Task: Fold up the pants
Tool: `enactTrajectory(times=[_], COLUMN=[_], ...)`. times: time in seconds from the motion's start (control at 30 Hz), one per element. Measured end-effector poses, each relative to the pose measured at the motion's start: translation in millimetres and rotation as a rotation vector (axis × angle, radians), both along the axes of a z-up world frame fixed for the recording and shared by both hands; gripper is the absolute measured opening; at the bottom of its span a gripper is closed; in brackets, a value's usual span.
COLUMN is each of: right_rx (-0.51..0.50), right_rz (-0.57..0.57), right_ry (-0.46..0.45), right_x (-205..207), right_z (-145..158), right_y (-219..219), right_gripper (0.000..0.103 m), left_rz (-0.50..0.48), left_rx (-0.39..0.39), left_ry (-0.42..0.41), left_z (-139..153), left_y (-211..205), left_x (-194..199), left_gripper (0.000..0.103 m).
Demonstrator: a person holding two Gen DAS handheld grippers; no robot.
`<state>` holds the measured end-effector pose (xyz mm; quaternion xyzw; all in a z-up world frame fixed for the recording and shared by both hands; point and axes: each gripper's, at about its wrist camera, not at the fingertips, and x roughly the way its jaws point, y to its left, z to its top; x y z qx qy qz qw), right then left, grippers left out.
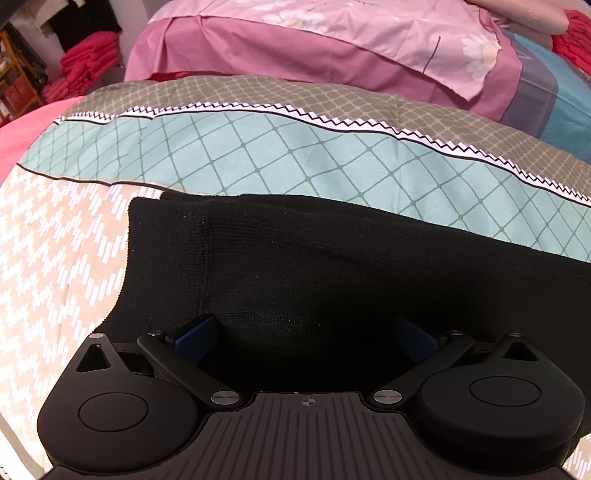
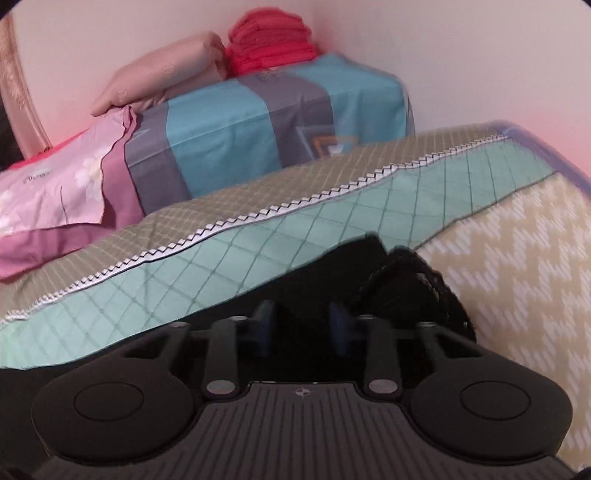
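The black knit pants (image 1: 314,266) lie flat on the patterned bedspread (image 1: 229,147), the hemmed end toward the left. My left gripper (image 1: 304,332) is open, its blue pads wide apart, low over the near edge of the fabric. In the right wrist view the pants (image 2: 402,280) show as a dark bunched mass with a lifted, curled edge. My right gripper (image 2: 303,325) sits right at that fabric with its blue pads partly closed. The view is blurred, and whether cloth is pinched between the pads is hidden.
A pink floral pillow (image 1: 332,33) and a blue-grey striped block (image 2: 266,125) lie at the far side of the bed. Red folded cloths (image 2: 271,38) sit on the block by the wall corner. More red stacks (image 1: 85,62) stand off the bed to the left.
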<state>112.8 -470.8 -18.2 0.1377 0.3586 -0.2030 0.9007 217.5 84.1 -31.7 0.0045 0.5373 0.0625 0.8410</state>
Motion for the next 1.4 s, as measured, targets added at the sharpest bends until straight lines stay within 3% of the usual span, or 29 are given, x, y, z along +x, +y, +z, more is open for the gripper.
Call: enactTrajectory(times=[0.03,0.17,0.2,0.27,0.33,0.4,0.47,0.5,0.57,0.67,0.77,0.8,0.87,1.0,1.07,1.13,1.17,1.27,1.37,1.4], right_rx=[-0.022,0.018,0.019,0.084,0.078,0.072,0.122,0.163,0.265,0.39,0.458,0.459,0.435,0.462,0.607,0.753,0.815,0.756,0.738,0.769], right_rz=[0.018,-0.008,-0.001,0.03,0.012,0.051,0.221,0.331,0.614,0.937,1.111,1.149,1.166,1.076,1.006,1.132,1.213,1.237,1.047,1.053], right_ry=[0.006,-0.142,-0.138,-0.005,-0.03,-0.137,-0.232,-0.239,-0.2,-0.145,-0.082,-0.064,-0.048,-0.162,-0.148,-0.027,0.027,-0.043,-0.084,-0.065], right_x=[0.7,-14.7,-12.8,0.5,-8.1,-25.3,-43.8,-51.0,-62.4,-75.4,-71.8,-68.1,-54.7,-26.4,-12.6,-8.8,-10.1,-0.1,29.3,31.6], right_z=[4.0,29.9,26.8,5.2,11.4,36.9,55.9,60.8,62.3,44.8,11.6,0.4,-18.1,-28.0,-40.2,-51.1,-53.0,-44.2,-51.6,-55.7], right_y=[1.2,-19.7,-23.4,-31.8,-26.7,-9.1,21.9,42.6,96.0,180.4,258.8,279.7,308.4,312.1,301.6,312.2,317.4,311.6,298.3,301.7], right_gripper=[0.008,0.006,0.006,0.008,0.016,0.041,0.058,0.061,0.062,0.062,0.062,0.06,0.059,0.058,0.06,0.062,0.069,0.067,0.062,0.063], left_rz=[0.0,-0.002,0.0,0.003,0.006,-0.002,-0.027,-0.043,-0.067,-0.104,-0.102,-0.095,-0.09,-0.126,-0.147,-0.158,-0.163,-0.175,-0.171,-0.17], left_rx=[0.0,0.003,0.005,0.016,0.022,0.018,0.014,0.012,-0.002,-0.037,-0.043,-0.057,-0.075,-0.084,-0.082,-0.082,-0.081,-0.075,-0.081,-0.08], left_ry=[-0.001,-0.006,-0.009,-0.015,0.008,0.066,0.057,0.032,-0.02,-0.038,0.049,0.037,0.018,-0.008,-0.022,-0.035,-0.039,-0.042,-0.043,-0.045], left_z=[-0.1,-0.6,-0.9,-1.6,0.2,7.5,21.3,28.9,40.9,38.8,10.7,5.5,4.7,3.0,1.3,0.4,-0.1,0.1,0.6,0.6], left_y=[0.2,-0.4,-0.8,-3.6,-4.9,-6.4,-7.7,-8.7,-10.9,-15.9,-17.1,-14.8,-14.0,-11.7,-10.3,-10.5,-11.9,-10.9,-9.9,-10.1], left_x=[-0.4,-1.8,-2.3,-3.8,-1.7,4.4,3.1,0.3,-5.2,-1.2,11.5,11.9,9.9,4.3,0.2,-1.7,-3.8,-4.4,-4.2,-4.6], left_gripper=[0.103,0.103,0.103,0.103,0.103,0.103,0.103,0.103,0.103,0.103,0.103,0.103,0.103,0.103,0.103,0.103,0.103,0.103,0.103,0.103])
